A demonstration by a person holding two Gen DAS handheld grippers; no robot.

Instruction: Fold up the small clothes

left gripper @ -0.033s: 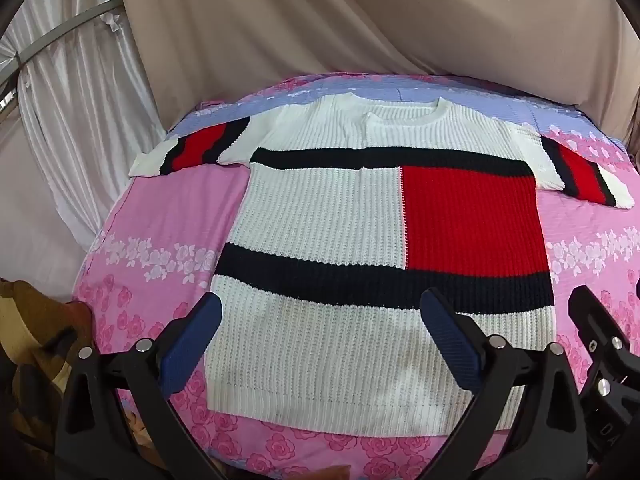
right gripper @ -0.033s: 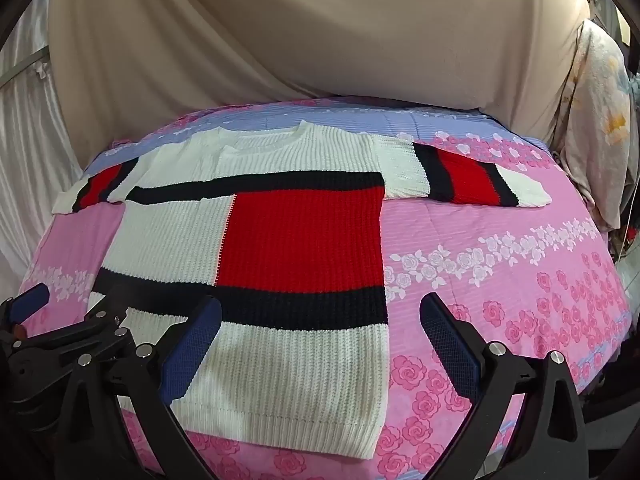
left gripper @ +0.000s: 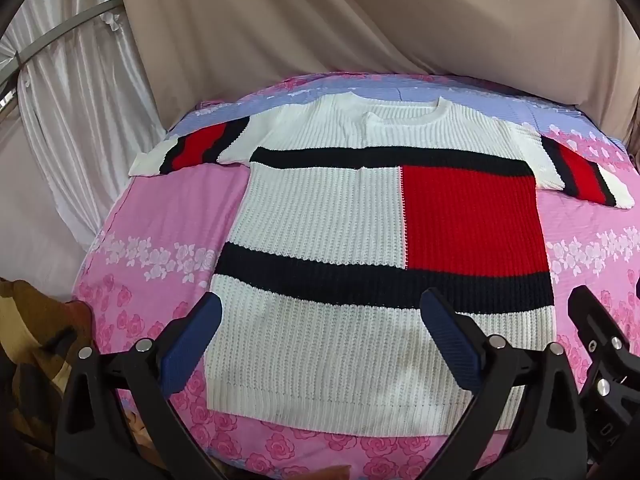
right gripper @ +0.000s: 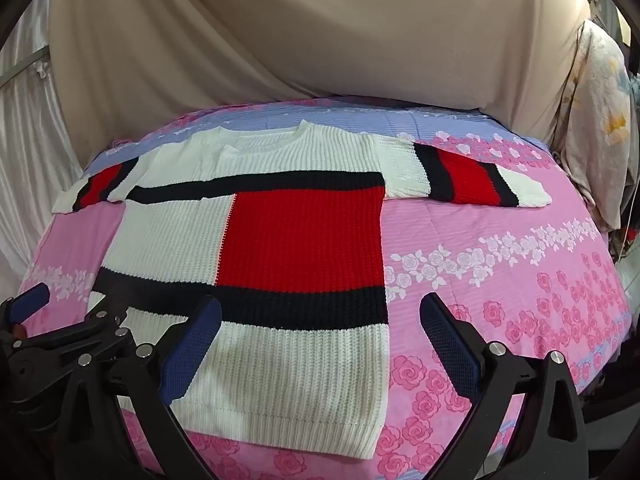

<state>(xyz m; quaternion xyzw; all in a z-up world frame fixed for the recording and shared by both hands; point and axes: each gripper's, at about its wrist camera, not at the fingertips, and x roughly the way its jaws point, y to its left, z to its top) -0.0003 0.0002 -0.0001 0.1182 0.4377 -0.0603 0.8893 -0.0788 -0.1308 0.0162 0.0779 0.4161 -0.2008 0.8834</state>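
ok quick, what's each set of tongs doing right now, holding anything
Left tongs: open, holding nothing, poised over the sweater's lower part.
Right tongs: open, holding nothing, over the sweater's lower right corner.

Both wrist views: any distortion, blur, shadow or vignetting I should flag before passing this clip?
Left wrist view: strong fisheye bends the bed into a dome, with black corners; the sweater is sharp and evenly lit. Right wrist view: same barrel warp and dark rim; the left tongs look slightly soft at the frame edge, and a faint shadow falls on the hem.
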